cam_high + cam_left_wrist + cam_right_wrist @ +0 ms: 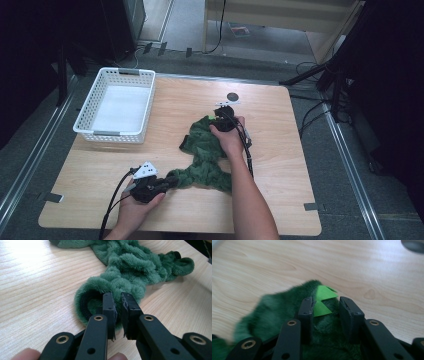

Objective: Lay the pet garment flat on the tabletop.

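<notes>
We count one garment (207, 155), one basket (116, 104), one table (280, 165), one dark disc (232, 96) and two grippers.

Garment: green, plush and fuzzy, bunched in folds, lying mid-table between the two hands. One tubular end, a cuff (86, 303) with a dark lining, points toward the left gripper. At the far end we see light green triangles (323, 300), flat and smooth, against the fur.

Basket: white plastic, rectangular, lattice walls, at the table's far left corner, well apart from the garment.

Table: pale wood grain, rounded corners.

Disc: small, round, on the far part of the table just beyond the right gripper.

Left gripper (118, 315): black jaws drawn nearly together, a narrow gap between them, pinching the cuff's rim.

Right gripper (325, 312): jaws moderately apart, lowered over the garment's far end, the triangles between them; we see fur beneath the jaws but no clamping.
</notes>
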